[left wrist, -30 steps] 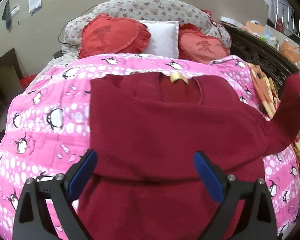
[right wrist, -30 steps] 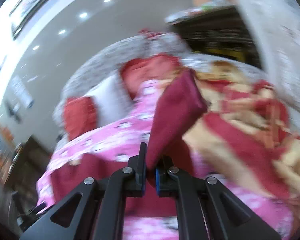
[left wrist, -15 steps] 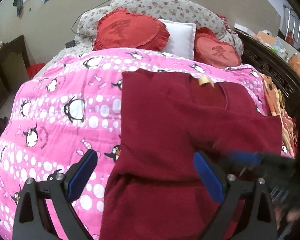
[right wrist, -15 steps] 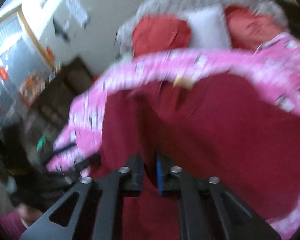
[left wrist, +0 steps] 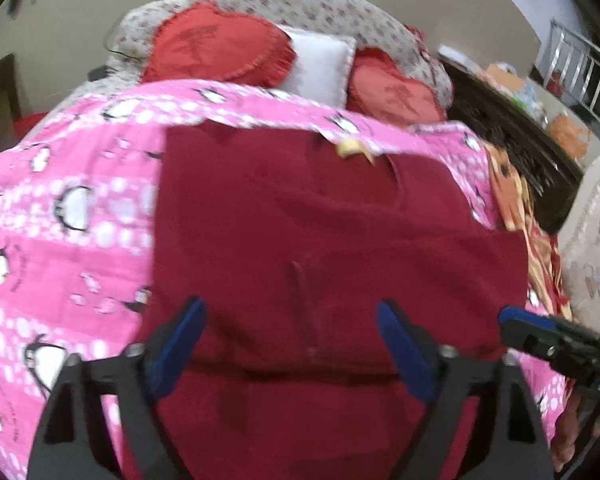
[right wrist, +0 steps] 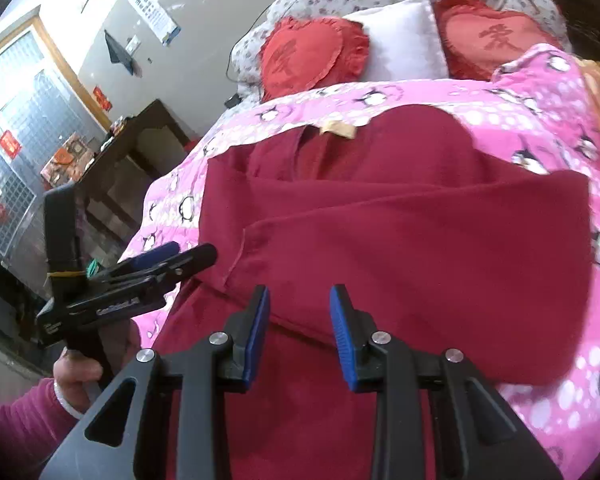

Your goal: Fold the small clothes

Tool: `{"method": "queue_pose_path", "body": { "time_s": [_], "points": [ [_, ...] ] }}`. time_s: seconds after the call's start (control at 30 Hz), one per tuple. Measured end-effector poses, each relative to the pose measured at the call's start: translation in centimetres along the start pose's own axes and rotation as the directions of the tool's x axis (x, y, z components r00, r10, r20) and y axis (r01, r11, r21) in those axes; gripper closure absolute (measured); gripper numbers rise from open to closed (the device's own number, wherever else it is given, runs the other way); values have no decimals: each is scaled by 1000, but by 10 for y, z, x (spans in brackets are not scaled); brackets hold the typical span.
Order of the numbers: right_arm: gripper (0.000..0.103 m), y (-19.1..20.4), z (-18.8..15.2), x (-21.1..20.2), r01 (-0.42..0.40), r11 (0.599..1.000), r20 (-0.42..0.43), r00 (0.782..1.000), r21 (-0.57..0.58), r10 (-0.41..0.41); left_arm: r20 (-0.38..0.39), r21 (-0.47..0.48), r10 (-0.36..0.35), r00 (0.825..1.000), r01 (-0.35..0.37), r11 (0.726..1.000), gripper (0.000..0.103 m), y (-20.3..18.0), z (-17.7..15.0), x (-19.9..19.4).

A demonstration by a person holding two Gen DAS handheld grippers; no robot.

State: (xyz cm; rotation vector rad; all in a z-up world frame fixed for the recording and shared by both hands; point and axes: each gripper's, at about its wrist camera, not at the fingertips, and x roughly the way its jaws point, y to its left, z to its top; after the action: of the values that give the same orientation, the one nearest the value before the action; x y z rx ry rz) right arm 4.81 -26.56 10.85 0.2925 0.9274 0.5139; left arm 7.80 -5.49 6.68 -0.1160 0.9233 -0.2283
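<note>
— Where does the sweater (left wrist: 320, 248) lie?

— The dark red sweater is spread flat on the pink penguin quilt (left wrist: 60, 208), its neck with a yellowish label (right wrist: 337, 128) toward the pillows. One sleeve (right wrist: 400, 216) is folded across the chest, with its cuff ending near the garment's edge on the side of the left gripper.

— And the left gripper (left wrist: 290, 344)?

— It hovers over the lower half of the sweater. Its jaws stand apart with red cloth behind the gap, and they have just been closing a little; the blurred left wrist view does not show the blue pads (left wrist: 404, 348) pressing on anything. In the right wrist view a hand (right wrist: 80, 372) in a magenta sleeve holds it at the quilt's edge.

— The right gripper (right wrist: 300, 332)?

— Its jaws have just been opening and now stand slightly apart above the sweater's lower part, with nothing pinched between them.

— What lies beyond?

— Two red heart cushions (right wrist: 312, 56) and a white pillow (right wrist: 400, 44) at the head of the bed.
</note>
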Motion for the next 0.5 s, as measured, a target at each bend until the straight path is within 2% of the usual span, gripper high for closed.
{"method": "queue_pose_path", "body": {
  "time_s": [0.13, 0.2, 0.23, 0.27, 0.37, 0.5],
  "points": [
    [94, -7, -3, -8, -5, 1000, 12, 1000, 25, 5, -58, 82, 10, 998, -5, 997, 51, -28, -9, 17],
    [93, -12, -3, -11, -7, 999, 17, 1000, 36, 7, -72, 94, 17, 997, -10, 996, 62, -33, -10, 23],
    [93, -14, -5, -14, -9, 999, 20, 1000, 41, 8, -73, 94, 24, 997, -17, 995, 74, -35, -11, 25],
    [93, -16, -5, -16, -12, 999, 22, 1000, 49, 11, -77, 88, 18, 997, -12, 996, 82, -35, -11, 26],
    [93, -21, -6, -18, -12, 998, 30, 1000, 63, 10, -76, 46, -38, 996, 42, 998, 87, -31, -4, 20],
    [93, -29, -5, -29, 4, 997, 53, 999, 76, -8, 0, 60, -76, 997, 75, 995, 87, -26, 20, -12]
  ]
}}
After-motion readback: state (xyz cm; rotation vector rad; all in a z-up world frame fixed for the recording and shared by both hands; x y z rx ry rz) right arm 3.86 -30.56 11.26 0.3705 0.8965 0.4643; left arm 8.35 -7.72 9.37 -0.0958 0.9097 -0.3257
